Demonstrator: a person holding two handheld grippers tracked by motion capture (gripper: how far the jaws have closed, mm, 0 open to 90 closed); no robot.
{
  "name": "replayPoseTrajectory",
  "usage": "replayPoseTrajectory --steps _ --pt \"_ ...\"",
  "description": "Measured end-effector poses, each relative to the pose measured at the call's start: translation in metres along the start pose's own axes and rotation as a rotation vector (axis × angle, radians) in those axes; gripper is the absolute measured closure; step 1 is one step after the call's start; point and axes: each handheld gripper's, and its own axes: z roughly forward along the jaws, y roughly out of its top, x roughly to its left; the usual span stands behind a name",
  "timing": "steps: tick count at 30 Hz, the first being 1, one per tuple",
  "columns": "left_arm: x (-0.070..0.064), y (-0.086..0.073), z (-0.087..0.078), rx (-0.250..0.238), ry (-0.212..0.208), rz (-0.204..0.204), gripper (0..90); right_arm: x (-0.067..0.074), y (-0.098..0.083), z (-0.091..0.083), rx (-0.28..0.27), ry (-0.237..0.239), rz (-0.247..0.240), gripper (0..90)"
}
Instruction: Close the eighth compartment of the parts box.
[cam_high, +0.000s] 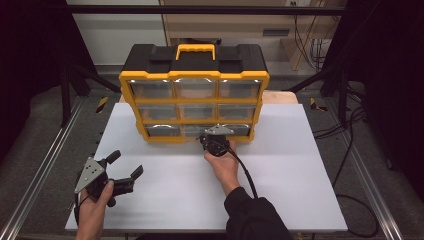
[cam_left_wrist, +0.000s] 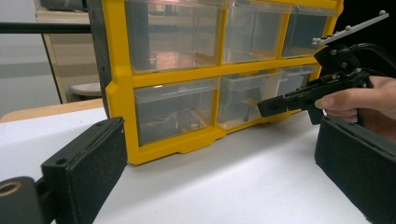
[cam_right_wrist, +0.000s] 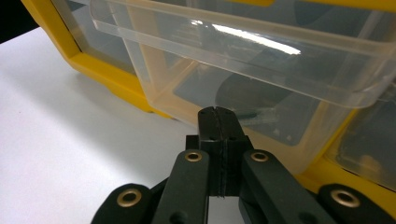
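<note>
A yellow and black organizer (cam_high: 194, 102) with clear drawers stands at the back of the white tabletop (cam_high: 280, 170). Its bottom middle drawer (cam_high: 192, 130) sits pulled out a little. My right gripper (cam_high: 207, 140) is shut, nothing between its jaws, and its tip touches that drawer's clear front wall (cam_right_wrist: 261, 60) below the lip. In the right gripper view the closed tip (cam_right_wrist: 217, 116) rests against the plastic. My left gripper (cam_high: 126, 164) stands open over the table's near left, apart from the organizer. From the left gripper view the right gripper (cam_left_wrist: 264, 106) points at the drawer (cam_left_wrist: 243, 100).
The organizer's yellow carry handle (cam_high: 195, 49) lies on its black top. Metal rails (cam_high: 47, 160) run along both sides of the table, and cables (cam_high: 345, 145) trail on the floor at the right. A wooden cabinet (cam_high: 240, 25) stands behind.
</note>
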Motion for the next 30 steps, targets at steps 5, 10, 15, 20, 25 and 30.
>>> replayPoseTrajectory --steps 5,10,15,20,25,30 --pt "0.0003 0.0001 -0.0002 -0.003 0.001 -0.002 2.4 -0.0013 -0.0001 0.0002 -0.002 -0.002 0.0 90.0" --pt "0.0003 0.0005 -0.0005 -0.008 -0.001 0.0 2.4 -0.0021 0.0002 0.0004 -0.005 -0.007 0.002 90.0" --pt "0.0004 0.001 -0.0013 -0.014 0.007 0.006 2.4 -0.0033 0.0013 0.0006 -0.005 -0.003 0.009 90.0" --pt "0.0007 0.0009 -0.001 -0.013 0.006 0.005 2.4 -0.0061 0.003 0.002 0.0 -0.011 0.0 90.0" --pt "0.0009 0.0004 -0.0007 -0.008 0.003 0.003 2.4 -0.0054 0.0059 0.0026 -0.001 -0.017 0.0 90.0" --pt "0.0008 0.0003 -0.0004 -0.007 0.004 0.001 2.4 -0.0055 0.0073 0.0031 -0.002 -0.021 0.002 90.0"
